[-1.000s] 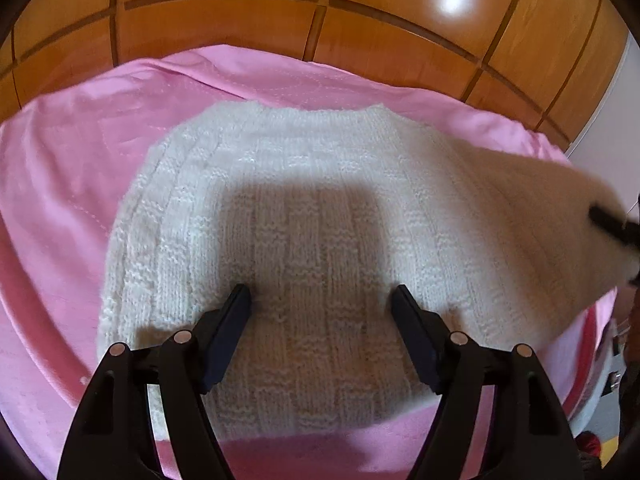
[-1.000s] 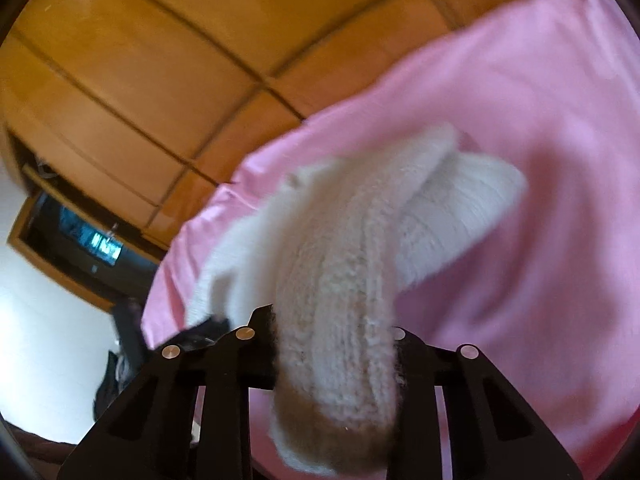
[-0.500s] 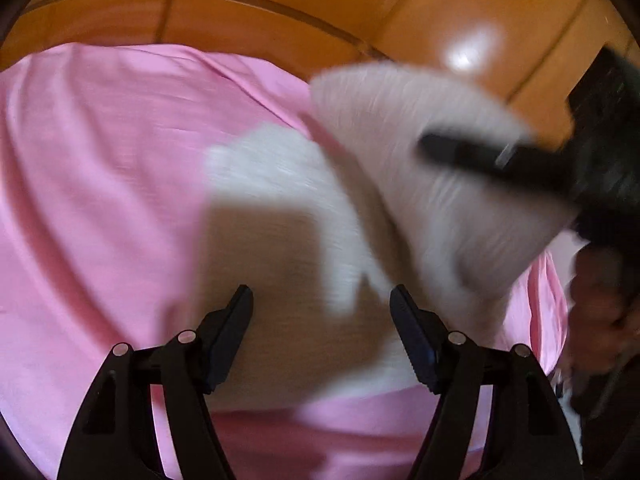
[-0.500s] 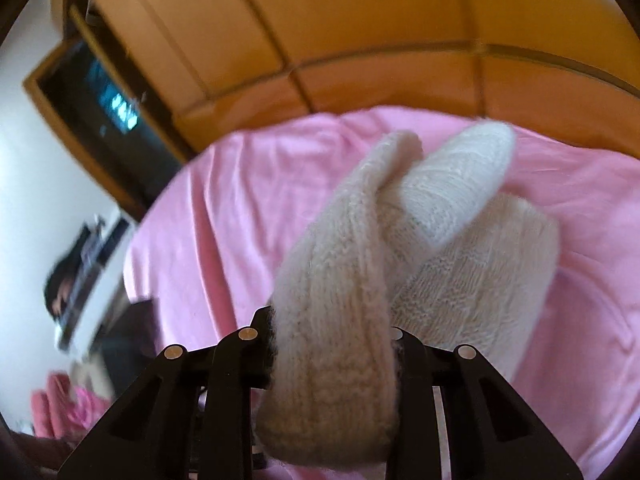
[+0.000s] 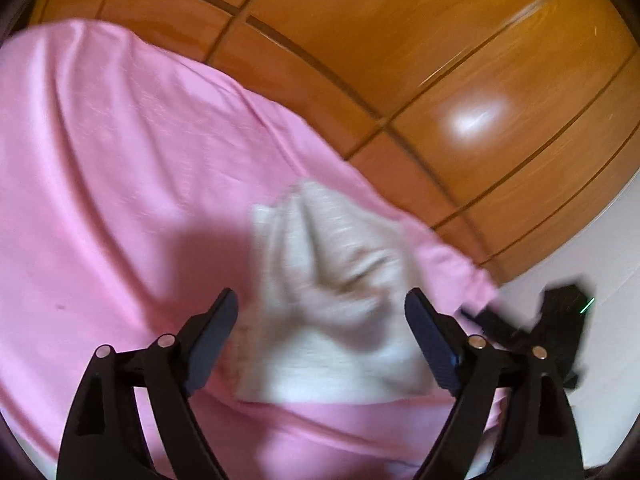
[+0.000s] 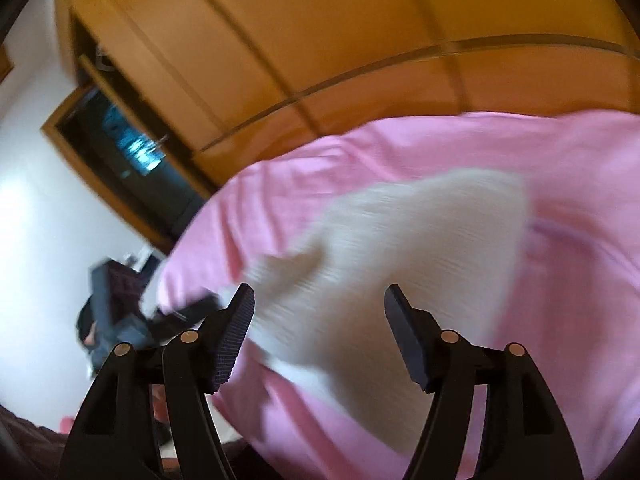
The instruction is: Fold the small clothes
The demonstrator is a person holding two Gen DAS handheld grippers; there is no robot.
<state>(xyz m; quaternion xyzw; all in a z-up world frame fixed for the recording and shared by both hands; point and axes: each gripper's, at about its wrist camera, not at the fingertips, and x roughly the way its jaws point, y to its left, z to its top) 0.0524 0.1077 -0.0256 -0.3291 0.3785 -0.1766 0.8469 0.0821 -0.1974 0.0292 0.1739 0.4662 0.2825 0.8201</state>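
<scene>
A small white knitted garment (image 5: 336, 312) lies folded over in a bunched heap on the pink sheet (image 5: 120, 184). My left gripper (image 5: 320, 316) is open and empty, its fingers on either side of the heap just above it. My right gripper (image 6: 318, 312) is open and empty, hovering over the same garment (image 6: 384, 264). The right gripper also shows in the left wrist view (image 5: 536, 328) at the right edge. Both views are blurred by motion.
A wooden panelled wardrobe (image 5: 440, 60) stands behind the pink-covered surface. A dark doorway (image 6: 124, 152) and a white wall are at the left of the right wrist view. The sheet's edge (image 6: 192, 272) drops off there.
My right gripper has let go of the white garment's side and opened; the side now lies folded over the rest. Both grippers have swung, and the garment looks smaller and bunched.
</scene>
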